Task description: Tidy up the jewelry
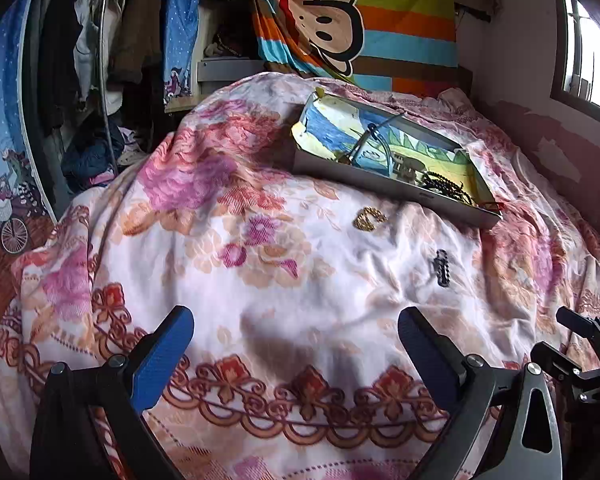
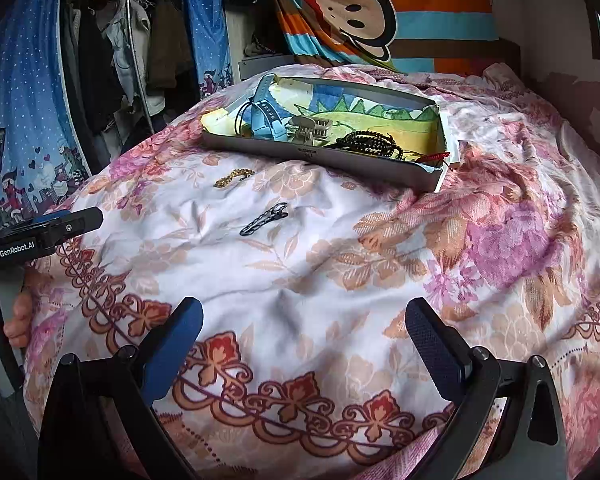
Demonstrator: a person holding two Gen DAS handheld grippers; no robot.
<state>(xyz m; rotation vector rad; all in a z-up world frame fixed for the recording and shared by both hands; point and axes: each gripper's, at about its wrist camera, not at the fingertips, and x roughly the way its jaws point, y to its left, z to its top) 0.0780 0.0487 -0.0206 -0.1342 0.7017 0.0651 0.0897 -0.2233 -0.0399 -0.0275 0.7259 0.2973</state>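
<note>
A: Bedspread (image 2: 340,280) status?
B: I see the black hair clip (image 2: 265,218) ahead-left of my right gripper (image 2: 304,328), long axis diagonal, short of the tray (image 2: 324,156); both sets of fingers spread, empty. Left gripper (image 1: 296,336) sits comparably near.

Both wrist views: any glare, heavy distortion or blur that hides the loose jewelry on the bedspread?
Left wrist view: the window is blown out with a pink flare beside it, and fisheye bends the edges, yet the gold chain and black hair clip stay sharp. Right wrist view: even daylight, dark corners, soft shadows between the right claw pads; both items are readable.
</note>
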